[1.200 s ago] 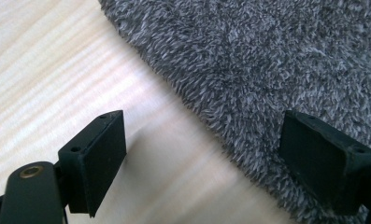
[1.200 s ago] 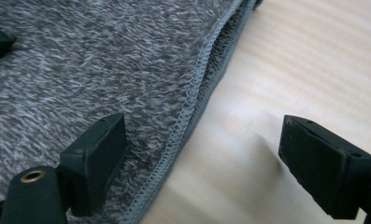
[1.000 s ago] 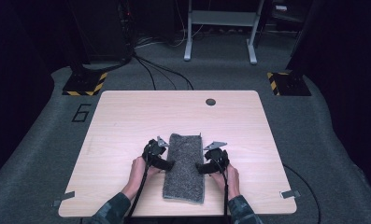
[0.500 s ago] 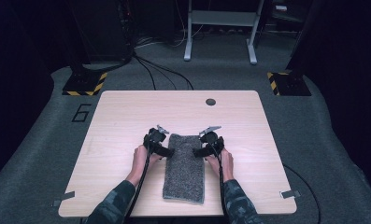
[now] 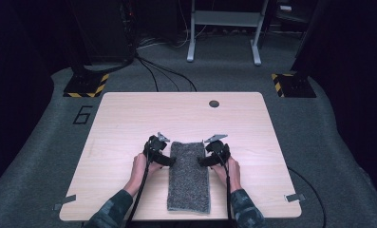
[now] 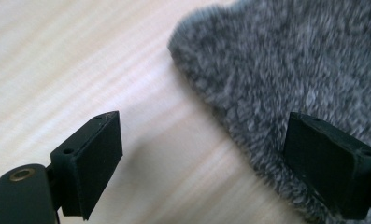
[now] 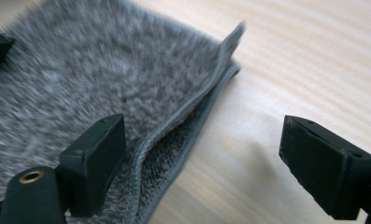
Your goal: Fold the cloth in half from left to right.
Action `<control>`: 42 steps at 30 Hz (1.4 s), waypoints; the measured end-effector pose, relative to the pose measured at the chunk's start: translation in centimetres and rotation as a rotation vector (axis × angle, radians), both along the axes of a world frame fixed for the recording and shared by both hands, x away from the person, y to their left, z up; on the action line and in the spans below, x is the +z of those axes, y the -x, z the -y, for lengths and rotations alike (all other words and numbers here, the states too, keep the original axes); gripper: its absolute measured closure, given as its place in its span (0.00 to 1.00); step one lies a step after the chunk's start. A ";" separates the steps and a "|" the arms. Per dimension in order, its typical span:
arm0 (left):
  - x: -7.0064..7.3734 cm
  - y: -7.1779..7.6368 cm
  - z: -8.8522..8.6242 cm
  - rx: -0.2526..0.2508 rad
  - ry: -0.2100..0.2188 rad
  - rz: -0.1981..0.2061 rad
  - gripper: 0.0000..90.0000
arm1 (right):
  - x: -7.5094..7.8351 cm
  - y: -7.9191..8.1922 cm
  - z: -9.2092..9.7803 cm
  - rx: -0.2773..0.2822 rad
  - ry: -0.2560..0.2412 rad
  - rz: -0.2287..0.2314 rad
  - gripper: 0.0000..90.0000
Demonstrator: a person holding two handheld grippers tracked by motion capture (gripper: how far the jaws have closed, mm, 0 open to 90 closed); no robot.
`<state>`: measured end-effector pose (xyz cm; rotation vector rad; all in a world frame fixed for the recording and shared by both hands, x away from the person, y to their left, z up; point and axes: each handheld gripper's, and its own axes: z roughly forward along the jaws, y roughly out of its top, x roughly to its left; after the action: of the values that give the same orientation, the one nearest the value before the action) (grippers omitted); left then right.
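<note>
A: Starting at the left of the high view: the left gripper [image 5: 163, 159] sits low on the table [image 5: 129, 118], jaws spread wide, right at the left long edge of the grey towel [image 5: 190, 175], near its far end.

B: And the towel itself?

A: Lower centre of the frame, a folded strip with its long axis running straight away from the person, near end at the table's front edge. In the left gripper view [image 6: 202, 163] one jaw stands over bare wood at lower left and the other over the pile at lower right, so the towel's rounded edge lies between them.

B: So it straddles the edge. Nothing clamped?

A: Nothing, there's clear air between those jaws. Moving right: the right gripper [image 5: 209, 159] mirrors it on the opposite long edge, level with its partner. In the right gripper view [image 7: 204, 168] the jaws gape too, left one over the fleece, right one over wood, and the stitched hem runs up between them with the top layer lifted a little at the corner.

B: Which hand is closer?

A: Dead even, I'd say; each has its own edge in the gap. The move ahead looks like a pinch on both sides, and it turns on each jaw pair closing across the edge, at right angles to that long axis.
</note>
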<state>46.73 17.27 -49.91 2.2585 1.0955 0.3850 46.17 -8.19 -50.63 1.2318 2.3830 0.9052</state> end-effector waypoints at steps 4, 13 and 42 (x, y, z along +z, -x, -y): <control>0.4 -1.7 0.3 0.030 -0.010 0.014 0.13 | 1.0 -1.4 0.4 -0.023 -0.013 0.016 0.16; -1.3 -3.0 0.1 0.059 -0.023 -0.018 0.14 | -0.8 -3.5 0.4 -0.060 0.033 -0.029 0.16; -0.9 -4.6 0.0 0.108 0.117 -0.094 0.20 | 0.8 -4.8 0.0 -0.034 -0.073 -0.063 0.37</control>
<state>51.36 17.27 -50.77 2.1389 1.2588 0.2533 51.01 -8.19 -49.86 1.3433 2.3891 0.9646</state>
